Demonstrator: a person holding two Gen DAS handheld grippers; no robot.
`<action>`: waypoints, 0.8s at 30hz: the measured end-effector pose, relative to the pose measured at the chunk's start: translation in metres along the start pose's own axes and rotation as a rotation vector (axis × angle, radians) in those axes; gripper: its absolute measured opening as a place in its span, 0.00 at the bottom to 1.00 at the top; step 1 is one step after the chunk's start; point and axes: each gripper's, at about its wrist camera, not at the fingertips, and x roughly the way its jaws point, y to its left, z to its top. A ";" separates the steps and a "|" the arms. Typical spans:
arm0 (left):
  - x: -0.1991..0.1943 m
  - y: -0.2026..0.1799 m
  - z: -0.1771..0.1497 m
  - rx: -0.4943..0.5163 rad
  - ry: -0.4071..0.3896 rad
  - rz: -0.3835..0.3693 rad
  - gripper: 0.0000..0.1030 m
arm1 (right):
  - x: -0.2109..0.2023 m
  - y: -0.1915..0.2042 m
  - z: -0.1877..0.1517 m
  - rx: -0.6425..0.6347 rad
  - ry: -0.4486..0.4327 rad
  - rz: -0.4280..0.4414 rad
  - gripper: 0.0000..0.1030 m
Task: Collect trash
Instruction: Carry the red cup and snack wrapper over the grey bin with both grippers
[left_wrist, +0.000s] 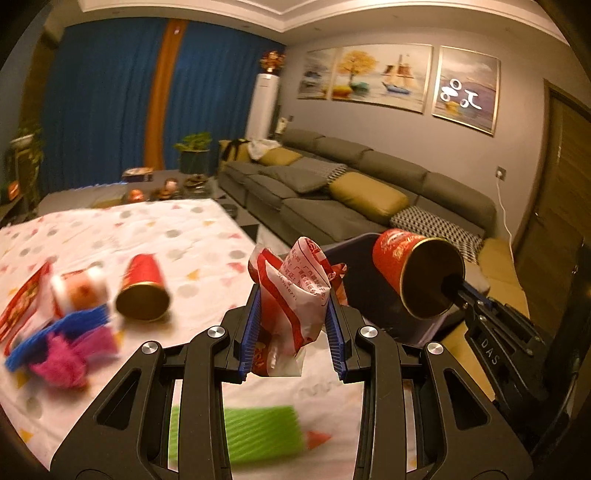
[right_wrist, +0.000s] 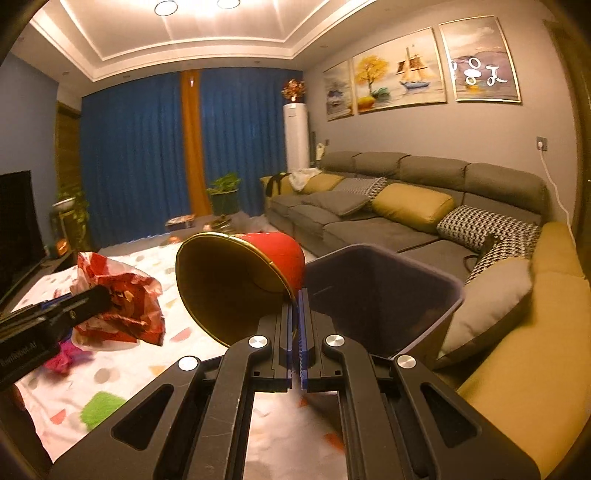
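White letters "DAS" stood on the black body of the right tool (left_wrist: 460, 288), seen from the left wrist. On the left tool (right_wrist: 99, 295), seen from the right wrist, pale lettering ran along its side, too blurred to read surely. The crumpled wrapper (left_wrist: 299, 295) carried small red print and digits, illegible.

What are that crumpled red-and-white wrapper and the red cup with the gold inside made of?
The wrapper looks like thin glossy plastic film: sharp creases, shiny, printed. The red cup looks like coated paper, with a thin rolled rim and a metallic gold lining, though thin plastic is possible.
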 end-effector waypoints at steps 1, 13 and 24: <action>0.003 -0.003 0.002 0.003 0.001 -0.007 0.31 | 0.001 -0.003 0.001 0.001 -0.004 -0.008 0.04; 0.051 -0.042 0.020 0.041 0.030 -0.086 0.31 | 0.008 -0.041 0.011 0.028 -0.025 -0.071 0.04; 0.097 -0.070 0.020 0.070 0.074 -0.129 0.31 | 0.013 -0.057 0.012 0.054 -0.030 -0.104 0.04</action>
